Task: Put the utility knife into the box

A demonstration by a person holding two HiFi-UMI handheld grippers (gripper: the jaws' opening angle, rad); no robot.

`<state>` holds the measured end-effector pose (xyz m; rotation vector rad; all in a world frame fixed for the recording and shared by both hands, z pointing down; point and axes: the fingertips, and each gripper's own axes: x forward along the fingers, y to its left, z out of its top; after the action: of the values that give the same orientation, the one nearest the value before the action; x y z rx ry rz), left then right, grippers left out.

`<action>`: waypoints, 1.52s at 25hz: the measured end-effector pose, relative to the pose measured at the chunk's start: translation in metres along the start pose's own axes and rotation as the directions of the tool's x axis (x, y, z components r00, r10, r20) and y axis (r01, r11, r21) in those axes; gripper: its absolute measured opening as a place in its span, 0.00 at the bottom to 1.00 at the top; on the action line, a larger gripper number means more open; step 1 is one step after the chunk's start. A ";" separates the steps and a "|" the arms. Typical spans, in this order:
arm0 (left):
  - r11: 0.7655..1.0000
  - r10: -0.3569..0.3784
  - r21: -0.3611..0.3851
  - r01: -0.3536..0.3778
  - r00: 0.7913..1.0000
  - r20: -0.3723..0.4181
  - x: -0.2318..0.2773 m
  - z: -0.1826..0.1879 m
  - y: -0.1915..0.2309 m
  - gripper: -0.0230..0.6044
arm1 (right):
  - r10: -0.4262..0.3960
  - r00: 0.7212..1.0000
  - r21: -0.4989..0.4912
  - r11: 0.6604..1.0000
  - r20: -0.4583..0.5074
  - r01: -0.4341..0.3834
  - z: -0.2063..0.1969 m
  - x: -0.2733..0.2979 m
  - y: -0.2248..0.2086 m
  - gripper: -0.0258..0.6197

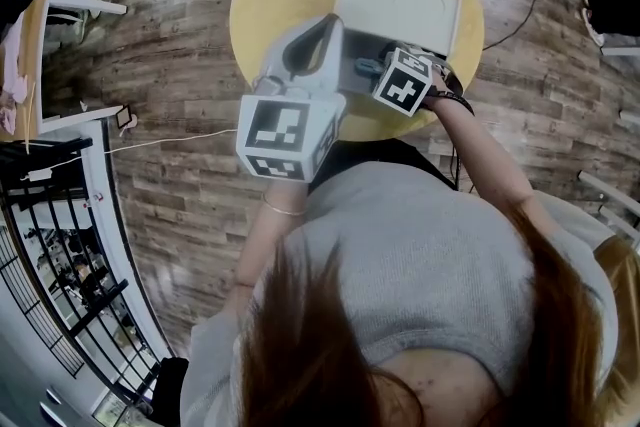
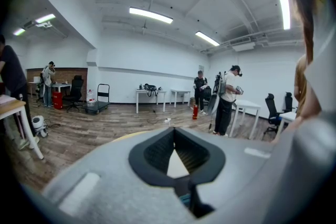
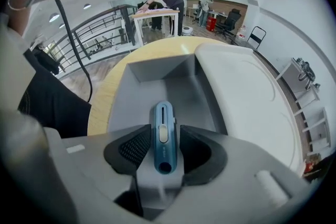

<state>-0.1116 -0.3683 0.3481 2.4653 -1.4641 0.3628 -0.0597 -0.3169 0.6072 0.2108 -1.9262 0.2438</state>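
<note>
Right gripper view is the one that matters for me right now. The utility knife (image 3: 163,136) sits lengthwise between the right gripper's (image 3: 165,134) jaws. It's a slim blue body with rounded ends, a long dark slot down the middle, a pale slider button about halfway along, and a round hole at the end nearest the camera. No blade showing that I can see.

The jaws are spread wide. The black ribbed pads (image 3: 134,148) flank the knife, and there's a thin sliver of gap on its right side, so I'd call it let go, not squeezed. The knife is over the inside of the open grey box (image 3: 137,97). Whether it's actually lying on the floor of the box I can't tell from here. The box's white lid (image 3: 244,94) is folded back to the right, and the whole thing sits on a round yellow table (image 3: 107,94).

Over on the left gripper (image 2: 174,128), the tips meet at a point with nothing between them, so it's closed and empty. In the head view it's parked just left of the box (image 1: 400,0), pointing toward it.
</note>
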 end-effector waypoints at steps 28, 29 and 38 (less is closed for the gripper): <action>0.990 -0.097 0.104 0.092 0.994 0.044 0.034 0.033 -0.053 0.03 | -0.524 0.469 0.513 0.843 0.711 0.164 0.082 -0.282 -0.063 0.05; 0.990 -0.093 0.108 0.089 0.995 0.036 0.035 0.033 -0.054 0.03 | -0.525 0.463 0.513 0.842 0.714 0.164 0.082 -0.284 -0.064 0.05; 0.995 -0.053 0.086 0.050 0.998 0.038 0.028 0.013 -0.062 0.03 | -0.513 0.404 0.498 0.854 0.757 0.151 0.083 -0.295 -0.050 0.05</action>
<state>-0.0427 -0.3666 0.3400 2.5857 -1.4257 0.3746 -0.0159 -0.3781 0.3062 1.1925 -2.7913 0.2188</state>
